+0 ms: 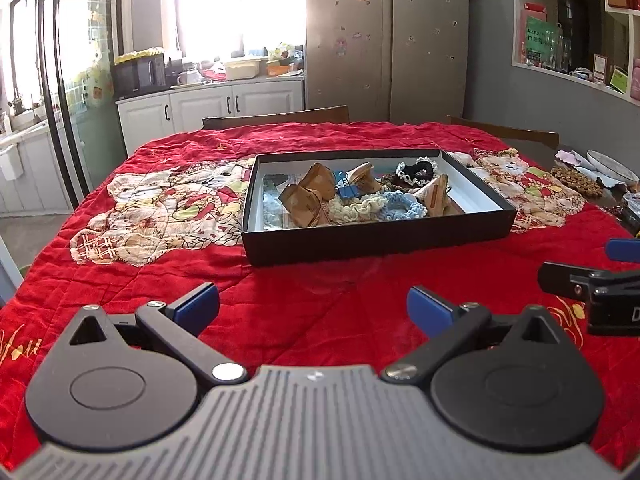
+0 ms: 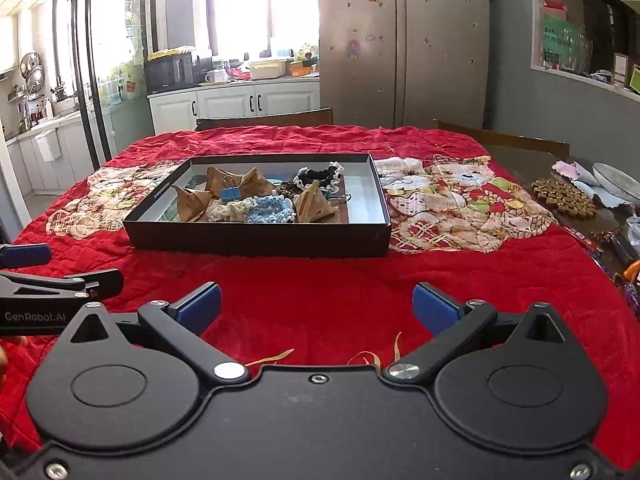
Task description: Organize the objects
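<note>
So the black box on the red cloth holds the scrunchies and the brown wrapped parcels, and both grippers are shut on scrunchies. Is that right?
Not quite. The black box on the red cloth does hold the scrunchies and brown parcels, but both wrist views show the left gripper and right gripper open with nothing between their pads, short of the box.

Quilted red cloth point(image 2: 320, 300), soft and matt, over the bench. Matt black card box point(image 2: 260, 240), smooth pale lining. Crocheted yarn scrunchies point(image 2: 268, 208), nubby. Brown paper-like wrapped pyramids point(image 2: 314, 204), creased. Matt black plastic gripper point(image 2: 316, 304), blue rubbery pads point(image 2: 200, 306), shiny metal screws.
</note>
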`<act>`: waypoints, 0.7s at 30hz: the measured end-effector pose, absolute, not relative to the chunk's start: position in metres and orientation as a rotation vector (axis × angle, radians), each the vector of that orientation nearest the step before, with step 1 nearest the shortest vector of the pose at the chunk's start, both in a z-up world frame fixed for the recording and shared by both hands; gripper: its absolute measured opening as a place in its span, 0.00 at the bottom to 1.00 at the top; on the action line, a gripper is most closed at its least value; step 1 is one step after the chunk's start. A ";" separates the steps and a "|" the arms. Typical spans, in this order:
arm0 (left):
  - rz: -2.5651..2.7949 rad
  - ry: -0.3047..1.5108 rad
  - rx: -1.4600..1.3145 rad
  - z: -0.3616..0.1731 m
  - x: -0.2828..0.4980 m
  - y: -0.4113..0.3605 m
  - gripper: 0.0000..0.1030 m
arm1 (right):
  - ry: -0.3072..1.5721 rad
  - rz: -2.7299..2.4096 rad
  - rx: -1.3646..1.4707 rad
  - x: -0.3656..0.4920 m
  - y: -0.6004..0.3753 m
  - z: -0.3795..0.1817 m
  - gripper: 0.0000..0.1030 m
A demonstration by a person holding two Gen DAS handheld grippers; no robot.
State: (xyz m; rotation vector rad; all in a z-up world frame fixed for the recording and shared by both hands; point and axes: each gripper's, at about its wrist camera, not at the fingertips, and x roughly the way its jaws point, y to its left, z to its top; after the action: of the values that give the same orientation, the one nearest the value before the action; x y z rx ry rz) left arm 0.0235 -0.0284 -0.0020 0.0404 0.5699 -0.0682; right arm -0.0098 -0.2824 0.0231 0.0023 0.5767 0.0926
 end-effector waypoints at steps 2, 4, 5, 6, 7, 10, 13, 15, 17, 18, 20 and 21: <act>-0.068 0.571 0.040 -0.002 0.023 -0.028 1.00 | 0.583 0.094 0.007 -0.009 -0.283 0.023 0.99; -0.070 0.573 0.042 -0.002 0.024 -0.029 1.00 | 0.588 0.093 0.010 -0.009 -0.284 0.022 0.99; -0.071 0.574 0.043 -0.002 0.024 -0.029 1.00 | 0.590 0.092 0.011 -0.009 -0.284 0.022 0.99; -0.072 0.575 0.042 -0.003 0.023 -0.029 1.00 | 0.591 0.092 0.013 -0.009 -0.284 0.022 0.99; -0.073 0.575 0.042 -0.003 0.023 -0.029 1.00 | 0.591 0.093 0.013 -0.009 -0.283 0.022 0.99; -0.073 0.575 0.042 -0.003 0.023 -0.030 1.00 | 0.589 0.092 0.011 -0.009 -0.283 0.022 0.99; -0.074 0.577 0.038 -0.003 0.023 -0.029 1.00 | 0.593 0.090 0.014 -0.009 -0.283 0.022 1.00; -0.075 0.576 0.037 -0.003 0.023 -0.029 1.00 | 0.598 0.092 0.018 -0.008 -0.284 0.022 1.00; -0.075 0.576 0.037 -0.003 0.023 -0.029 1.00 | 0.601 0.092 0.018 -0.007 -0.284 0.022 1.00; -0.075 0.577 0.036 -0.003 0.023 -0.029 1.00 | 0.602 0.092 0.018 -0.007 -0.284 0.022 1.00; -0.077 0.578 0.036 -0.003 0.023 -0.029 1.00 | 0.603 0.091 0.019 -0.007 -0.284 0.022 1.00; -0.077 0.578 0.038 -0.003 0.023 -0.030 1.00 | 0.603 0.091 0.020 -0.007 -0.284 0.022 1.00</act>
State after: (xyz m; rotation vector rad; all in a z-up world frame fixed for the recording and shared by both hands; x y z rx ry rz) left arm 0.0226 -0.0296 -0.0028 0.0377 0.5778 -0.0768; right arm -0.0071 -0.2845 0.0220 0.0198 0.6032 0.0907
